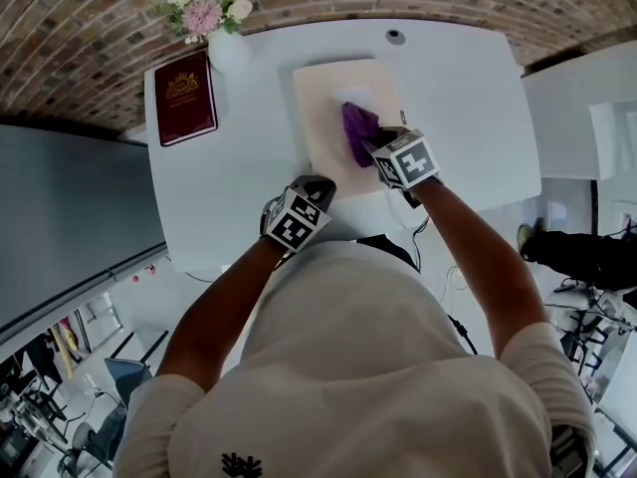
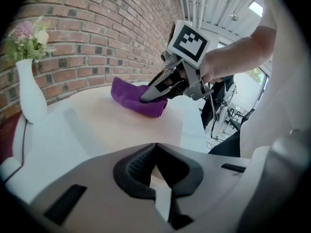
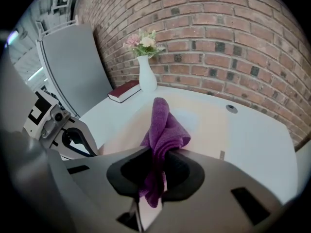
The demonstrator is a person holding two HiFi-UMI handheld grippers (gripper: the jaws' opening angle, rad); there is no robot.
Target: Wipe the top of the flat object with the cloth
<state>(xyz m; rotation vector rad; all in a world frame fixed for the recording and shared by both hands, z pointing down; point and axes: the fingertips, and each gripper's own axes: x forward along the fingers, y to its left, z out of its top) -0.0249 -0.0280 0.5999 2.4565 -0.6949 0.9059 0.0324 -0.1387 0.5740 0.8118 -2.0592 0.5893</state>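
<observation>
White vase (image 1: 227,53) holds flowers (image 1: 206,8); right gripper (image 3: 156,178) clenches purple cloth (image 3: 163,125) (left gripper (image 2: 155,149) jaws together, empty).

No lettering can be read; the gold crest on the red book (image 1: 185,98) is too small.

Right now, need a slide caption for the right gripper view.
Right gripper shut on a purple cloth on the pale flat board; vase and book behind.
</observation>
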